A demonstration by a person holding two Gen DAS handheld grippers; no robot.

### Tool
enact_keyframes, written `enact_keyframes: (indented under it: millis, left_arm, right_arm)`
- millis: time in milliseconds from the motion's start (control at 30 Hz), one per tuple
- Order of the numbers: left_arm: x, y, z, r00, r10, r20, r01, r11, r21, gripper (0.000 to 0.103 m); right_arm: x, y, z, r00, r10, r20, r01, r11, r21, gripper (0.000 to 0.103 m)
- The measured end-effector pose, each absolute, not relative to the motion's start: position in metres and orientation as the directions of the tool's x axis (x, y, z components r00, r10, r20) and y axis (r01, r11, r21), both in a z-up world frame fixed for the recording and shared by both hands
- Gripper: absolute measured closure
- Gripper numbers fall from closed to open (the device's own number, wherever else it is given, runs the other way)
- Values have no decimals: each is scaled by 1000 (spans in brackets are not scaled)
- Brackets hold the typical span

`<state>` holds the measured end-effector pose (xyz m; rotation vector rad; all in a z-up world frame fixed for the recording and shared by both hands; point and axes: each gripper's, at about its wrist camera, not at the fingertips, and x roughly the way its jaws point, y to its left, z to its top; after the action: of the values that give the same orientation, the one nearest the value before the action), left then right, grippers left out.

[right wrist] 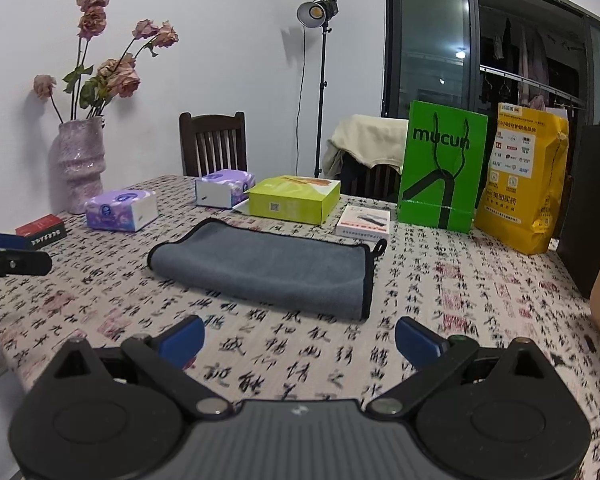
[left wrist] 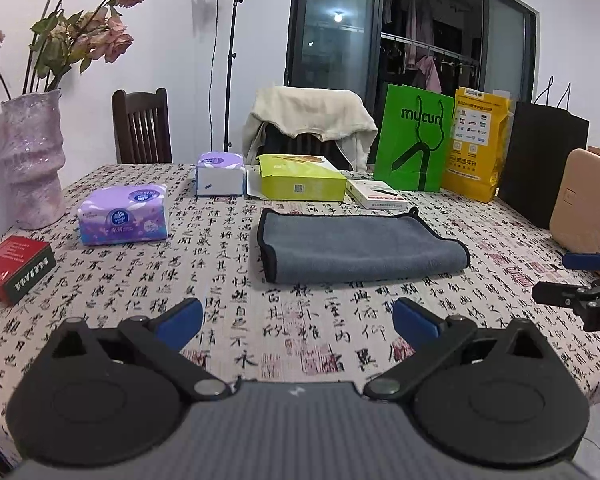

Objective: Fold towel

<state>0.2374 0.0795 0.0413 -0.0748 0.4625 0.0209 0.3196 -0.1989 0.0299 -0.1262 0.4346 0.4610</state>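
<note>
A grey towel (left wrist: 360,250) with black edging lies folded in a flat rectangle on the calligraphy-print tablecloth (left wrist: 300,328). It also shows in the right wrist view (right wrist: 268,268), with a hang loop at its far right corner. My left gripper (left wrist: 298,320) is open and empty, above the cloth in front of the towel. My right gripper (right wrist: 299,338) is open and empty, also short of the towel's near edge. The right gripper's fingers (left wrist: 572,280) show at the right edge of the left wrist view.
Behind the towel stand a yellow-green box (left wrist: 300,182), a white box (left wrist: 376,194), tissue packs (left wrist: 124,214), a green bag (left wrist: 412,140), a yellow bag (left wrist: 476,144) and a black bag (left wrist: 540,160). A vase (left wrist: 32,160) and red box (left wrist: 16,266) are at left.
</note>
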Motion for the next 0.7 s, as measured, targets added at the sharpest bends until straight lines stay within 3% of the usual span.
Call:
enact_keyframes:
  millis: [700]
  left_arm:
    - [143, 60, 22, 928, -14, -371, -24, 995, -97, 0]
  right_arm:
    - [217, -213, 7, 830, 415, -372, -441, 897, 16, 0]
